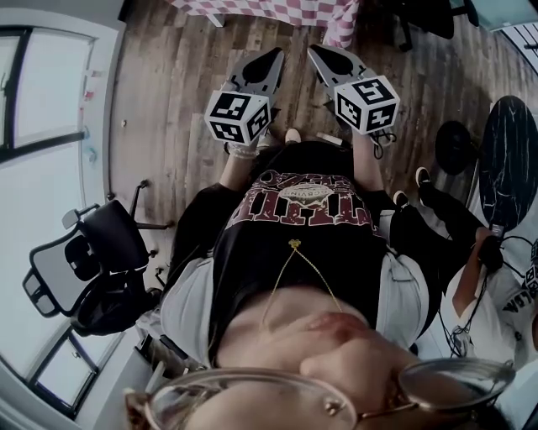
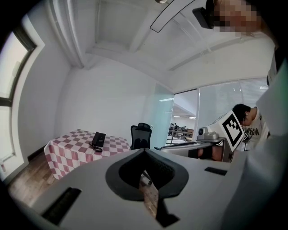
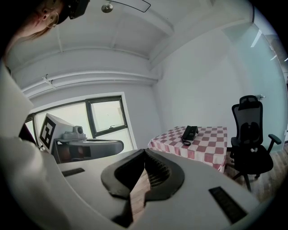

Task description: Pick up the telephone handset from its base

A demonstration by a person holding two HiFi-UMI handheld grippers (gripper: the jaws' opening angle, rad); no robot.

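A black telephone (image 2: 98, 140) with its handset on the base sits on a table under a red-and-white checked cloth (image 2: 72, 155), far ahead across the room. In the right gripper view the telephone (image 3: 189, 132) lies on the same table (image 3: 204, 146). My left gripper (image 2: 144, 151) is shut with nothing in it, and my right gripper (image 3: 144, 151) is shut and holds nothing either. In the head view the left gripper (image 1: 274, 57) and right gripper (image 1: 314, 52) point side by side toward the table's cloth edge (image 1: 277, 10), well short of it.
A black office chair (image 3: 249, 134) stands right of the table, also the chair (image 2: 141, 134) in the left gripper view. Another office chair (image 1: 92, 269) is at my left near the windows. A second person (image 1: 496, 285) stands at my right. Wooden floor (image 1: 176, 76) lies ahead.
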